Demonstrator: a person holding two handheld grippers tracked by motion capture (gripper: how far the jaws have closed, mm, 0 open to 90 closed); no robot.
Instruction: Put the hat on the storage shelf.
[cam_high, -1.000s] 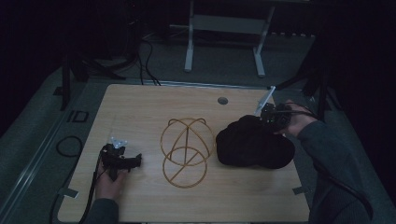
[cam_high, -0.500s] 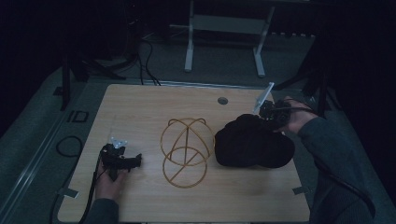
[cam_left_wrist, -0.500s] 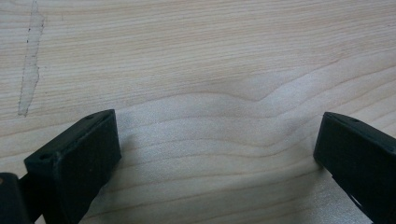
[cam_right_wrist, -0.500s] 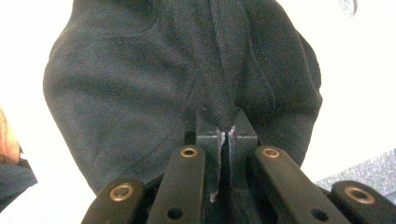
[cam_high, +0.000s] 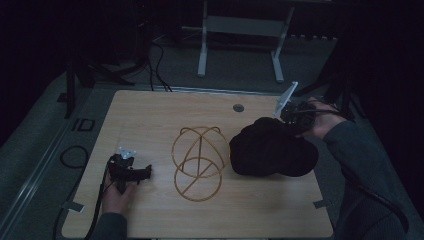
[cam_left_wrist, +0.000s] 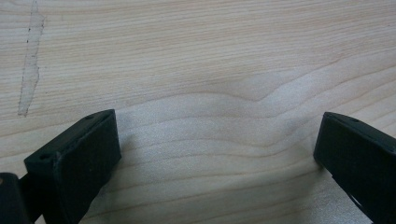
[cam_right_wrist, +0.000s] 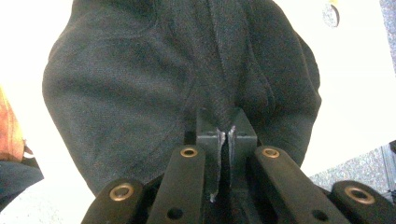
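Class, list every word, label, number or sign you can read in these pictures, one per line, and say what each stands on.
"ID": dark letters on the grey floor just left of the wooden table, seen in the high view; it may be part of a longer marking.
No other text is readable: the black cloth, the wire hanger frame, the left gripper and the right gripper show none.

Wire frame (cam_high: 198, 162) left of cloth (cam_high: 272, 148)
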